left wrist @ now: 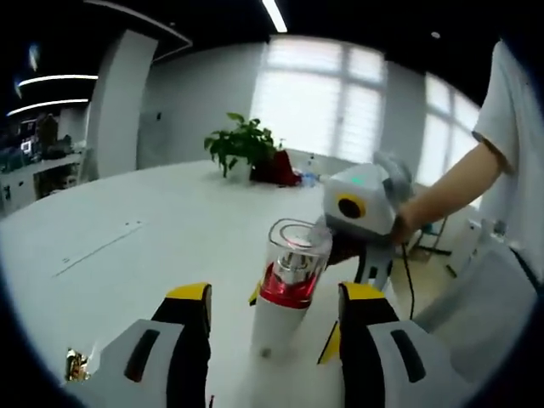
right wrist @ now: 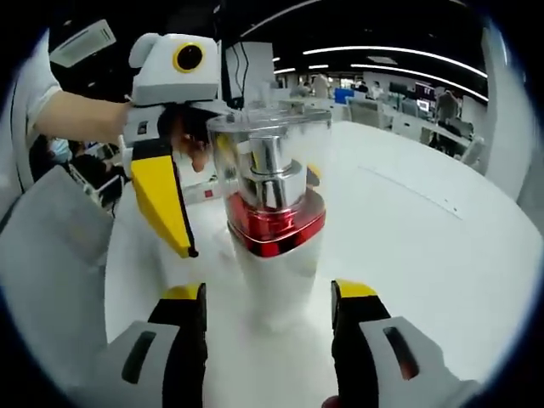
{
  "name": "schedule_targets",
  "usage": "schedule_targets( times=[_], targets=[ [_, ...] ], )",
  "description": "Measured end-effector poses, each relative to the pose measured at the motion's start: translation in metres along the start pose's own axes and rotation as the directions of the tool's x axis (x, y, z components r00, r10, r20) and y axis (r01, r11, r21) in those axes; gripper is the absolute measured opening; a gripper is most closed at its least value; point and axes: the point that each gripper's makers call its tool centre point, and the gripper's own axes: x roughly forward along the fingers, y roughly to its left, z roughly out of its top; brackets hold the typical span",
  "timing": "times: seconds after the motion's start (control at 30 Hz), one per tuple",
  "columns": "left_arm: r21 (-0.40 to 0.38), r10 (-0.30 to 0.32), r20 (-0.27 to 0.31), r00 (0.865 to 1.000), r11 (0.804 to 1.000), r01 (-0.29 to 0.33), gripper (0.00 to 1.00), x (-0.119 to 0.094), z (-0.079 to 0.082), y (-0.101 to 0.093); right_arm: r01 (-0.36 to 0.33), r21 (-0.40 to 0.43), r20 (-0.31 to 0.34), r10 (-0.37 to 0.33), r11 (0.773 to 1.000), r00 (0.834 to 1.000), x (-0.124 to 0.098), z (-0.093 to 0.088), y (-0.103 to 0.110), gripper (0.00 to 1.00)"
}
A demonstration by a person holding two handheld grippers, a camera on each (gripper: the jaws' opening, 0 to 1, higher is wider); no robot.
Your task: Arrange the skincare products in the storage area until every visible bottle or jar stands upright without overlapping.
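A skincare bottle [left wrist: 287,293] stands upright on the white table [left wrist: 153,229]. It has a white body, a red collar and a clear cap over a silver pump. My left gripper [left wrist: 272,296] is open, its yellow-tipped jaws either side of the bottle with gaps showing. In the right gripper view the same bottle [right wrist: 272,212] rises close between the jaws of my right gripper [right wrist: 268,293], which is open too. The left gripper's yellow finger [right wrist: 161,204] reaches down beside the bottle from the upper left. The two grippers face each other across the bottle.
A potted plant [left wrist: 246,144] in a red pot stands at the table's far side. A small gold object [left wrist: 76,365] lies near the lower left. A person's arm [left wrist: 450,187] holds the right gripper at the table's right edge. Office desks [right wrist: 399,106] stand beyond.
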Motion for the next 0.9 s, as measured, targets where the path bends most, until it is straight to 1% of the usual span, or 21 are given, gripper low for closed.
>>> schedule_targets(
  times=[0.1,0.23,0.37,0.5,0.6,0.67,0.83,0.9],
  targets=[
    [-0.001,0.035,0.000,0.999,0.999,-0.035,0.59,-0.008,0.000,0.002,0.018,0.009,0.002,-0.018,1.000,1.000,-0.002,0.003,0.004,0.68],
    [-0.018,0.071,-0.001,0.997,0.997,-0.071,0.64,-0.018,0.000,0.003,0.030,0.021,0.003,-0.030,0.999,1.000,-0.005,0.003,0.007,0.69],
    [-0.038,0.105,-0.014,0.994,0.994,-0.106,0.66,-0.031,-0.002,0.001,0.044,0.032,0.003,-0.044,0.999,0.999,-0.007,0.005,0.010,0.73],
    [-0.050,0.137,-0.003,0.991,0.989,-0.137,0.69,-0.045,-0.001,0.000,0.054,0.037,0.005,-0.054,0.998,0.999,-0.012,0.009,0.018,0.77],
    [-0.068,0.151,-0.022,0.988,0.986,-0.153,0.67,-0.056,-0.006,-0.004,0.057,0.041,0.008,-0.058,0.998,0.998,-0.014,0.009,0.021,0.80],
    [-0.069,0.167,-0.022,0.986,0.983,-0.168,0.70,-0.062,-0.008,-0.004,0.060,0.051,0.006,-0.060,0.997,0.998,-0.016,0.007,0.024,0.81],
    [-0.102,0.213,-0.025,0.977,0.971,-0.214,0.75,-0.080,-0.016,-0.009,0.068,0.060,-0.003,-0.068,0.996,0.998,-0.019,0.001,0.032,0.83],
    [-0.118,0.227,-0.034,0.973,0.966,-0.230,0.75,-0.086,-0.019,-0.010,0.083,0.083,0.015,-0.084,0.993,0.996,-0.023,0.005,0.033,0.85]
  ],
)
